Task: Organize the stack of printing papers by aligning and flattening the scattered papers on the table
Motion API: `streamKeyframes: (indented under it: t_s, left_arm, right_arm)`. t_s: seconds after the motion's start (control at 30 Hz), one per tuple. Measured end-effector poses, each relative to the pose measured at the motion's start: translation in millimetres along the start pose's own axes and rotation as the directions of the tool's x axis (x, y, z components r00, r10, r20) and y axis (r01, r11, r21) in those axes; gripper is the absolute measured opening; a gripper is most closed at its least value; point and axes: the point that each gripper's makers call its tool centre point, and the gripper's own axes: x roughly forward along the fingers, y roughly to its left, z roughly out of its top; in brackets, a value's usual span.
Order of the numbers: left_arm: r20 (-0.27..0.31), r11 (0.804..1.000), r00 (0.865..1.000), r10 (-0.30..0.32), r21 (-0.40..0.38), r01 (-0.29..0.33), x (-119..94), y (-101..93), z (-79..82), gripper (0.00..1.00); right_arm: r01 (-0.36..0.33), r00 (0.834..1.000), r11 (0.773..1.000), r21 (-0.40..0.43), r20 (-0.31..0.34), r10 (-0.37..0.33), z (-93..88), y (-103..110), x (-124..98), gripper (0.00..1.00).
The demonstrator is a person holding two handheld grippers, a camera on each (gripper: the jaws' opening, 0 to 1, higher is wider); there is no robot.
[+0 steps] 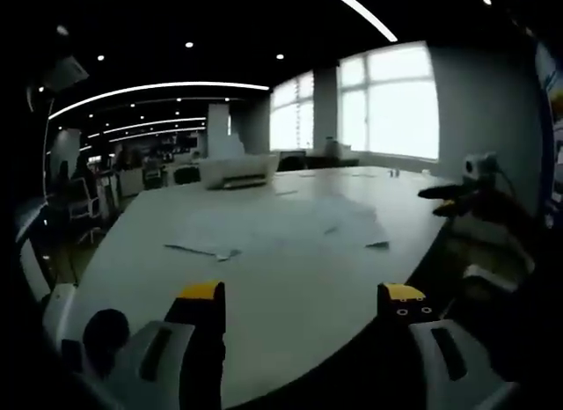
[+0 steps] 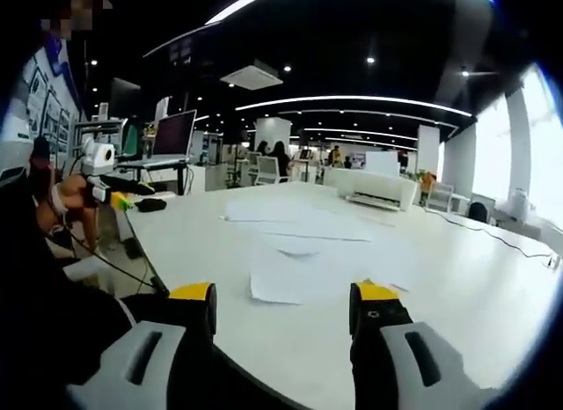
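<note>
Loose white printing papers [image 1: 281,227] lie scattered and overlapping on the middle of a large white table [image 1: 176,278]. Some sheets have lifted corners. My left gripper [image 1: 303,296] hangs open over the table's near edge, short of the papers, with nothing between its yellow-tipped jaws. The same papers [image 2: 308,247] spread out ahead in the right gripper view. My right gripper [image 2: 284,297] is open and empty, also at the table edge [image 2: 158,269], a little short of the nearest sheet. Each gripper appears in the other's view: the right one [image 1: 453,199] and the left one [image 2: 119,197].
A white printer [image 1: 236,171] [image 2: 378,188] stands at the table's far end. A small dark object [image 2: 151,204] lies near one table edge and a thin cable [image 2: 493,236] runs along another side. A person's hand [image 2: 66,208] holds the left gripper. Office desks, chairs and monitors [image 2: 173,133] stand behind.
</note>
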Motion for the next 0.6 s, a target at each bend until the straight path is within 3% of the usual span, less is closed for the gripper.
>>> streamKeyframes:
  t_s: [0.6]
  left_arm:
    - [0.008,1.000,1.000,-0.023,0.000,0.023,3.6,-4.0,0.5,0.74]
  right_arm:
    - [-0.022,1.000,1.000,0.007,-0.006,0.022,-9.1,0.1,19.6,0.56]
